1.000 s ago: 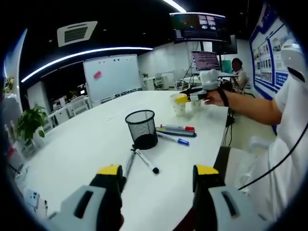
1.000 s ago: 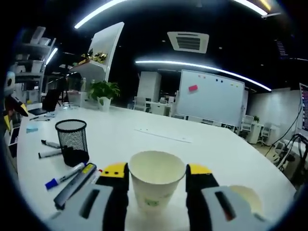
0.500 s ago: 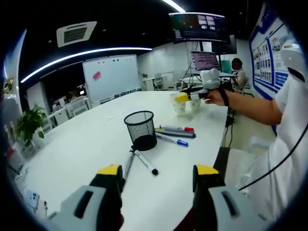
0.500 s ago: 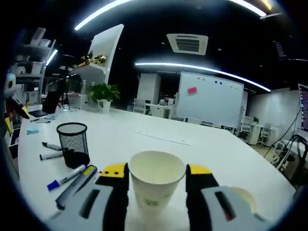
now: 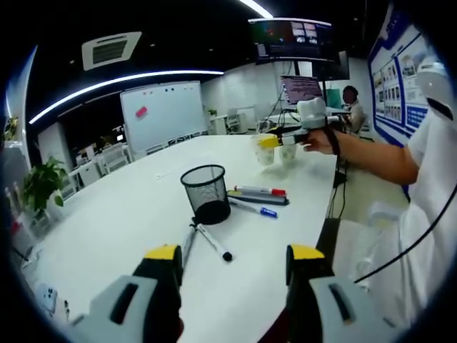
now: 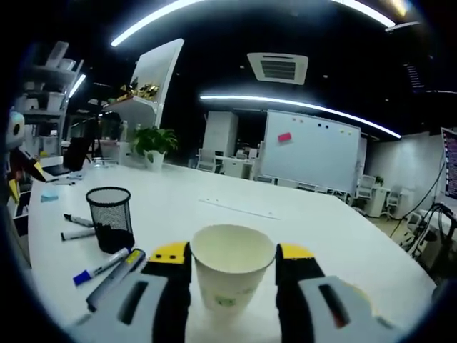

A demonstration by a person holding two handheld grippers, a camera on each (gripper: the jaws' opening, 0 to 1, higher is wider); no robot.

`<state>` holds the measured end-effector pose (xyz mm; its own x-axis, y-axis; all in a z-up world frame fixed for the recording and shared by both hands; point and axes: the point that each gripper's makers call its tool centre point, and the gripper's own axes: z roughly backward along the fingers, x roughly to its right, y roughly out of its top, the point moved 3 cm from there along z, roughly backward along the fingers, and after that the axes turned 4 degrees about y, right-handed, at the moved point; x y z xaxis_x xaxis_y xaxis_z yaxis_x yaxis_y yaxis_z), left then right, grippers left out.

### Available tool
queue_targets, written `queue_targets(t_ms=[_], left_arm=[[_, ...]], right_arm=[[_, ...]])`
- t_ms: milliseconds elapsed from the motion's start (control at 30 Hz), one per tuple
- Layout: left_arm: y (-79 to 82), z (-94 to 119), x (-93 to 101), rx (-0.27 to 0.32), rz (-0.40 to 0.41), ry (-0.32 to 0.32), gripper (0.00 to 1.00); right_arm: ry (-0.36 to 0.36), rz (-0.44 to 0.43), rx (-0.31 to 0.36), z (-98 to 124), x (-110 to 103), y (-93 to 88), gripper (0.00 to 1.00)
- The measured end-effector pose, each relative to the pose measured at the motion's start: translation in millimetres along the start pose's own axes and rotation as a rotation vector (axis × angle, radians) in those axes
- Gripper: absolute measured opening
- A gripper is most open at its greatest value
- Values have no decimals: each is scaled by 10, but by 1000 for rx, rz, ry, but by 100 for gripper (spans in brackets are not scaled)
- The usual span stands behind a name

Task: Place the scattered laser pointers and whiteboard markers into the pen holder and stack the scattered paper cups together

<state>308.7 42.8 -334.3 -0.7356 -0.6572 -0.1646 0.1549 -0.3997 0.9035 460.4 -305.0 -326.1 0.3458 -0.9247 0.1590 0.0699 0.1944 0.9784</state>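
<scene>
My right gripper (image 6: 232, 254) is shut on a white paper cup (image 6: 230, 279), one jaw on each side of it. In the left gripper view that cup (image 5: 264, 151) hangs just above the far table end, next to a second cup (image 5: 288, 152). A black mesh pen holder (image 5: 206, 193) (image 6: 111, 218) stands mid-table. Two black-capped markers (image 5: 207, 241) (image 6: 77, 227) lie beside it. On its other side lie a red-capped marker (image 5: 260, 191), a grey laser pointer (image 5: 257, 199) (image 6: 114, 279) and a blue-capped marker (image 5: 251, 209) (image 6: 100, 266). My left gripper (image 5: 234, 266) is open with nothing between its jaws, near the table's front edge.
The long white table (image 5: 128, 214) runs toward a whiteboard (image 5: 163, 114) and chairs. A person in white (image 5: 428, 186) stands at the right edge, arm stretched to the cup. A potted plant (image 6: 153, 143) stands at the table's far side.
The right gripper has lifted the paper cup slightly off the table. The left gripper has stayed open and nearly still.
</scene>
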Motion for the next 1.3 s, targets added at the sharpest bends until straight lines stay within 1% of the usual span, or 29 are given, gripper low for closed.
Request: queue_targets(t_ms=[167,667,1300], left_arm=[[3,-2,1,3,0,-2,60],[-7,13,-20,1,0,3,60],[14,16,-29,2,-4,7,60]], right_arm=[[1,5,11,22,-10,60,47],[-6,23,15,38,-12,83,47],[-7,44,28,101,-19,179,47]])
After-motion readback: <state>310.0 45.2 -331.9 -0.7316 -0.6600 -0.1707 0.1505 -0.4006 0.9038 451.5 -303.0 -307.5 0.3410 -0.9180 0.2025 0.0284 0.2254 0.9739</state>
